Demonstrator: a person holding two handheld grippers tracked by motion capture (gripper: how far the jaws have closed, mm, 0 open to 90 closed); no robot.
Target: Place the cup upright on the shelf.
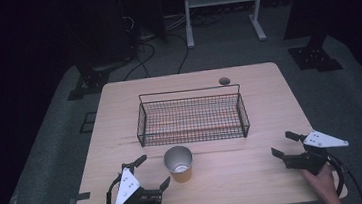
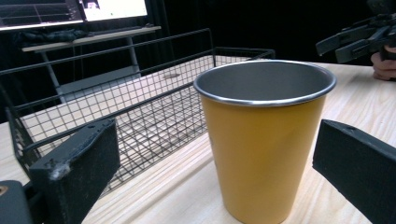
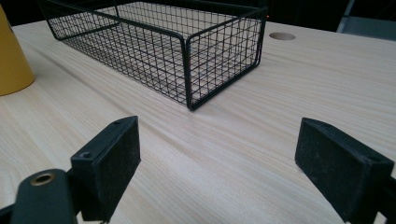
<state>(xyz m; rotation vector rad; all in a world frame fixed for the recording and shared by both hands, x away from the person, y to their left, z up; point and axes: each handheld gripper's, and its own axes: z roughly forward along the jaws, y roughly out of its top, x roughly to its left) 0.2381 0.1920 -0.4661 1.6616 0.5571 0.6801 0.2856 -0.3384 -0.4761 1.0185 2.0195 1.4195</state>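
The cup (image 1: pixel 179 163) is standing upright on the table (image 1: pixel 237 187), just in front of the basket's (image 1: pixel 192 119) near wall and near its left half, with a thin strip of bare wood between them. The left gripper (image 1: pixel 151 172) is sitting at the table's front-left, jaws spread wide, its opening facing the cup from the left; in the left gripper view the cup (image 2: pixel 261 140) is standing between the two jaws, with neither touching it. The right gripper (image 1: pixel 284 144) is resting at the front-right, well apart from the cup, jaws also spread wide over bare wood.

Open wood is lying between cup and right gripper, and along the front edge. The basket is blocking the way forward across the middle of the table; bare margins are running past both its ends. A round hole (image 1: pixel 224 81) is sitting in the tabletop behind the basket's right part, near the far edge.
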